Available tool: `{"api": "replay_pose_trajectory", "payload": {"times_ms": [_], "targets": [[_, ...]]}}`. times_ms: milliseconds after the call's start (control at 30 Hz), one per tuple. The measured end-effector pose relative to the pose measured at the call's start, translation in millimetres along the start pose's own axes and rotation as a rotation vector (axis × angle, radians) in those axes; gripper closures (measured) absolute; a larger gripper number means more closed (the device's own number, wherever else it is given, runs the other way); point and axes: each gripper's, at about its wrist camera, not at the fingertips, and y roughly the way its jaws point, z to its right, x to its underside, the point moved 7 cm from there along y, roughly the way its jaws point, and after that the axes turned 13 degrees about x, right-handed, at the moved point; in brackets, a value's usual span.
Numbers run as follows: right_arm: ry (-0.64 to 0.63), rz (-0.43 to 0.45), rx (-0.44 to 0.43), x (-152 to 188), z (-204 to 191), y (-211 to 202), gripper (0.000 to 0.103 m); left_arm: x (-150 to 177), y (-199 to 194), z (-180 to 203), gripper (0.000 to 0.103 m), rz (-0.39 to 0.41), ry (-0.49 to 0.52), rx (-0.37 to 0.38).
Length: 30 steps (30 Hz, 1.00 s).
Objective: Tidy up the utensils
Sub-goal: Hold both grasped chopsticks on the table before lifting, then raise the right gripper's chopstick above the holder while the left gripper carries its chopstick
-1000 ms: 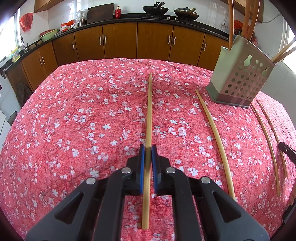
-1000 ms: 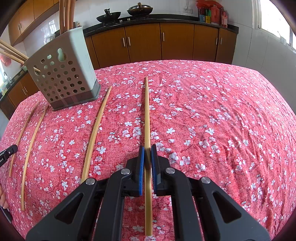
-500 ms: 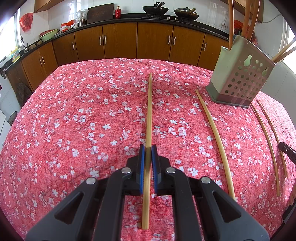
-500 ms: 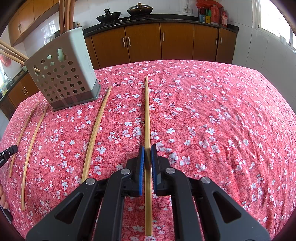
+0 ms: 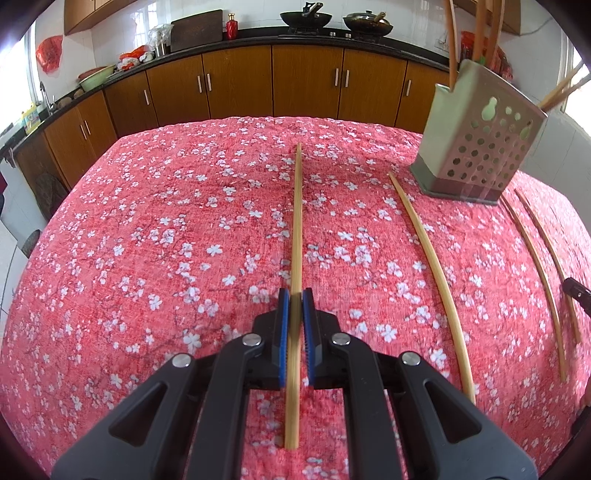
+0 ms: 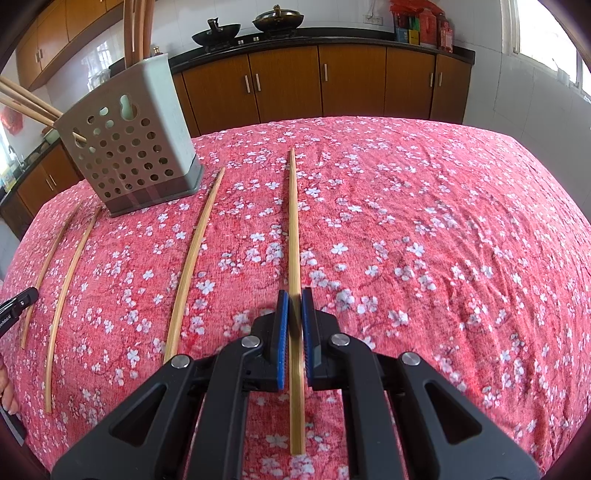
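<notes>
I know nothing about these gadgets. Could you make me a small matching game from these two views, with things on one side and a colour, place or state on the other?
Things:
1 utensil holder
2 tablecloth
3 woks
4 left gripper

Descriptions:
a red with white flowers
b jaws shut on a chopstick
c on the back counter
d perforated, standing on the cloth

Pairs: 1-d, 2-a, 3-c, 4-b

Right gripper (image 6: 294, 299) jaws clamped on a bamboo chopstick (image 6: 293, 221) — perforated utensil holder (image 6: 129, 147) far left on floral cloth (image 6: 424, 240).
</notes>
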Motion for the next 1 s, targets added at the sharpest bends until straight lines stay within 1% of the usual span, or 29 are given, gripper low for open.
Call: {"api": "replay_pose_trajectory", "payload": {"times_ms": [233,300,400,467,633,800,933,1000], "targets": [[0.003,-0.001,-0.003,3,2,-4,0.094,4,-6,2,0.093,0.001,-0.002,-0.005],[0.003,0.000,-0.003,4,3,-5,0.095,4,-6,3,0.095,0.000,0.001,-0.005],[-0.002,0.000,0.002,3,3,-7,0.095,4,-7,3,0.095,-0.008,0.025,-0.010],[0.019,0.019,-0.003,-2,8,-13,0.095,3,-13,3,0.095,-0.001,0.024,0.004],[0.070,0.106,-0.016,-22,24,-43,0.095,-15,-45,8,0.095,0.080,0.033,0.042],[0.086,0.199,-0.011,-40,32,-71,0.095,-39,-82,21,0.095,0.185,0.049,0.082],[0.118,0.288,-0.026,-56,38,-95,0.095,-57,-109,25,0.095,0.274,0.023,0.119],[0.128,0.315,-0.029,-61,38,-101,0.095,-67,-120,26,0.095,0.315,0.007,0.128]]}}
